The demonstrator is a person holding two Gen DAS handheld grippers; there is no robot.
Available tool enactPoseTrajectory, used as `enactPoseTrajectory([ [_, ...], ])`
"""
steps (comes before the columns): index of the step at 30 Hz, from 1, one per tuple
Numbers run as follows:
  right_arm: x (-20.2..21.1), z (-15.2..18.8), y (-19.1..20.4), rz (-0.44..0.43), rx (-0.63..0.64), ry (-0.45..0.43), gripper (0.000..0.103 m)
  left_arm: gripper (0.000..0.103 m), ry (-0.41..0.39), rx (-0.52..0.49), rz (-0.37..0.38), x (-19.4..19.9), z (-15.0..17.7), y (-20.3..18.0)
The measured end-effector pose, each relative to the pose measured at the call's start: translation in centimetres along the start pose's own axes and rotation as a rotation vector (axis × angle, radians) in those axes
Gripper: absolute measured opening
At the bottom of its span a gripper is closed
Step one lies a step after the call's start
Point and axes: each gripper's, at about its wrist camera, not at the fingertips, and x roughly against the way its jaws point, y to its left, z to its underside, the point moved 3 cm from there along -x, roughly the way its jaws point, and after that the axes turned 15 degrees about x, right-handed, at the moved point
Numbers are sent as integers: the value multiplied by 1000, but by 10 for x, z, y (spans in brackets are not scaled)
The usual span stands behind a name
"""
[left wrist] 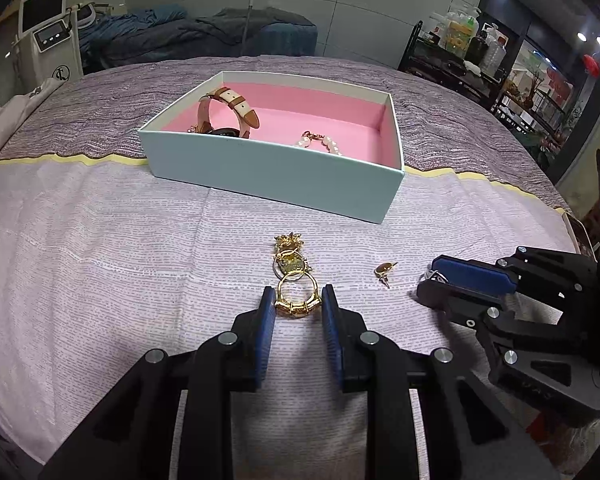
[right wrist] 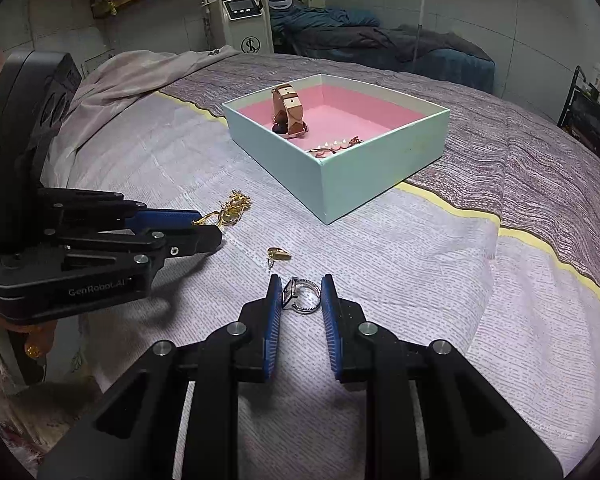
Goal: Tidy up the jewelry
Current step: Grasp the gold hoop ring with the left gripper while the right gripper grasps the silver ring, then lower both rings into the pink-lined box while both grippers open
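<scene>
My left gripper (left wrist: 298, 294) is shut on a gold ring (left wrist: 299, 303) lying on the pale bedcover; both blue pads touch its sides. Just beyond the ring is a small heap of gold jewellery (left wrist: 289, 254). My right gripper (right wrist: 300, 285) is shut on a silver ring with a dark stone (right wrist: 301, 297), also down on the cover. A loose gold earring (right wrist: 278, 255) lies between the two grippers. Farther back stands a light blue box (left wrist: 276, 178) with a pink lining. It holds a tan-strapped watch (left wrist: 228, 106) and a pearl bracelet (left wrist: 325, 145).
The bedcover turns to a purple striped fabric (right wrist: 520, 168) behind a yellow seam, and the box straddles that seam. A white machine with a screen (right wrist: 242, 4) and a dark couch stand past the bed. A shelf with bottles (left wrist: 464, 44) is at the far right.
</scene>
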Motion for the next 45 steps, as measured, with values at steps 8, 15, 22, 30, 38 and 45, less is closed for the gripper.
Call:
enactPoseTrajectory([
  [8,9,-20,9,-28,39,-38,21,23,-45,-7,5,19,-17,7],
  [15,18,-56,7,-6,95,-92,21,23,-111,-20,39,36,-58,4],
  [22,12,-89,-8,7,104,-115,21,23,-108,-30,79,29,-91,-4],
  [30,-5,-99,-25,42,95,-94,21,23,-95,-29,77,9,-115,-5],
  [38,-20,-95,-34,49,70,-63,21,23,-59,-2,61,-17,-127,-2],
  [45,-29,-94,-35,49,73,-50,21,23,-51,2,60,-23,-125,-4],
])
